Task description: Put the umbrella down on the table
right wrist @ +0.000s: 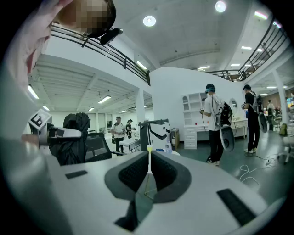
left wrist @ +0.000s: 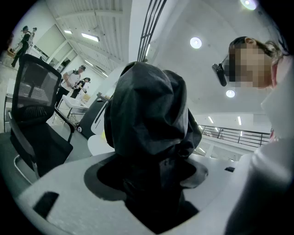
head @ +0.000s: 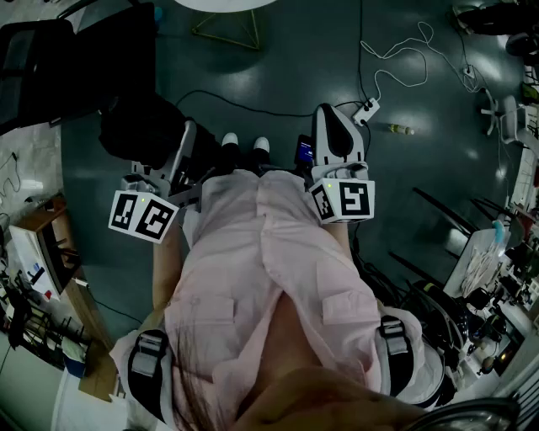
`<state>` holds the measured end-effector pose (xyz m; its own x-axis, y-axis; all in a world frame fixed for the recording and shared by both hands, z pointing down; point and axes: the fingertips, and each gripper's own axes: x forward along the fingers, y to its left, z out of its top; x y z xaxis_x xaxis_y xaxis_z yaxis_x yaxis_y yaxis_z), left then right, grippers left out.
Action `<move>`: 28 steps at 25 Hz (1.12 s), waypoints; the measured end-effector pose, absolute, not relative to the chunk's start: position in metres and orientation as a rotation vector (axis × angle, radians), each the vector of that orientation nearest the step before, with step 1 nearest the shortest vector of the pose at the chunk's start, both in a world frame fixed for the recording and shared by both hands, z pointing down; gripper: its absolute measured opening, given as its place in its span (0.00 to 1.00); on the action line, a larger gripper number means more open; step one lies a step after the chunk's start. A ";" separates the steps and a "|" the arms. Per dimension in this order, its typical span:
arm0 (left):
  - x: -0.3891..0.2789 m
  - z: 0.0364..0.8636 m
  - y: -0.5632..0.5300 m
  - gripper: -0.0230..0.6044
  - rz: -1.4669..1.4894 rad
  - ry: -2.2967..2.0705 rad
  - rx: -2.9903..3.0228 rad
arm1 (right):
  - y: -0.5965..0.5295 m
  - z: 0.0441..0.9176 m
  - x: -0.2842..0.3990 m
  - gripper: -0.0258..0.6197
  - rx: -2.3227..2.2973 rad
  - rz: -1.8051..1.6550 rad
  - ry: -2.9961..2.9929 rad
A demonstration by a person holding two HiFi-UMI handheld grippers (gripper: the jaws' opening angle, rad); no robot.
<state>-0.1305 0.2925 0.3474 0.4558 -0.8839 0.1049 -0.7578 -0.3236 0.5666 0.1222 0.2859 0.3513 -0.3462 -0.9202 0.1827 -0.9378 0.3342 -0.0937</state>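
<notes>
A black folded umbrella (head: 139, 126) sits bunched in my left gripper (head: 174, 156), out to the front left of the person's pink-clad body. In the left gripper view the umbrella's (left wrist: 149, 124) dark fabric fills the gap between the wide-set jaws, and my left gripper (left wrist: 151, 183) is shut on it. My right gripper (head: 337, 122) hangs level at the front right, apart from the umbrella. In its own view the right gripper (right wrist: 149, 176) is shut to a thin slit with nothing held. A round white table (head: 223, 3) stands ahead; its edge (left wrist: 98, 143) shows past the umbrella.
A black office chair (head: 50, 59) stands front left, close to the umbrella. A power strip with white cable (head: 366, 108) and a small bottle (head: 400, 129) lie on the dark floor. Cluttered benches line both sides. Two people (right wrist: 213, 124) stand off to the right.
</notes>
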 end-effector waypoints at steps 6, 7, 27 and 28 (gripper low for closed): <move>-0.140 0.351 0.292 0.54 -0.308 -1.372 2.158 | 0.288 0.354 0.115 0.09 1.734 0.272 -2.481; -0.143 0.351 0.292 0.54 -0.309 -1.372 2.160 | 0.288 0.354 0.113 0.09 1.736 0.271 -2.478; -0.145 0.346 0.234 0.54 -0.313 -1.417 2.179 | 0.235 0.357 0.107 0.10 1.716 0.287 -2.528; -0.142 0.345 0.228 0.54 -0.320 -1.425 2.179 | 0.228 0.355 0.110 0.10 1.709 0.281 -2.536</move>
<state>-0.1423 0.2284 0.3446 0.4210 -0.9035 0.0799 -0.7827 -0.3174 0.5354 0.1097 0.2283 0.3545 -0.3789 -0.9115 0.1598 -0.9244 0.3647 -0.1120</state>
